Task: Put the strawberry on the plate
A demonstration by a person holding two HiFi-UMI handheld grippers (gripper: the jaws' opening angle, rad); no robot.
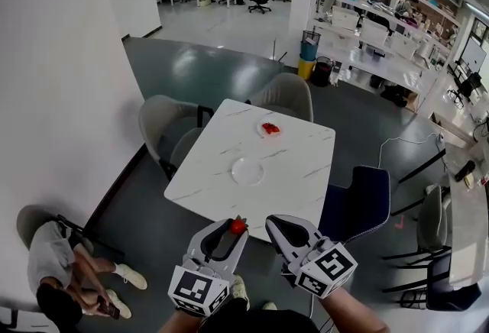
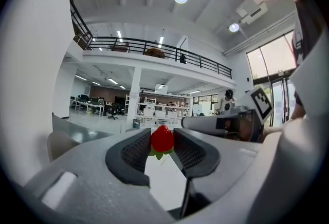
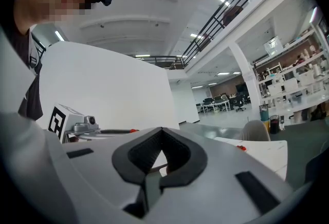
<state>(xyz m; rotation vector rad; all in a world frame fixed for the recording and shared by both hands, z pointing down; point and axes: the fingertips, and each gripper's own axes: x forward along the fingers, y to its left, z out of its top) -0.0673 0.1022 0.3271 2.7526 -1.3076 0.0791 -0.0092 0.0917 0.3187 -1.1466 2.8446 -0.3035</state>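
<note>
Pinched in the left tongs (image 1: 234,231), a small red strawberry (image 2: 162,138), right tongs (image 3: 162,152) pressed together on nothing alongside, well short of the clear round plate (image 1: 247,170) straight ahead on the white marbled bench (image 1: 306,156), likely needing a carry forward and down.

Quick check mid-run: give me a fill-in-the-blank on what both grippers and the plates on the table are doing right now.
1. The left gripper is shut on a ____.
2. The right gripper holds nothing and its jaws are ____.
3. The near plate on the table is ____.
4. The far plate holds something ____ in colour.

Missing words: strawberry; shut; empty; red.
</note>
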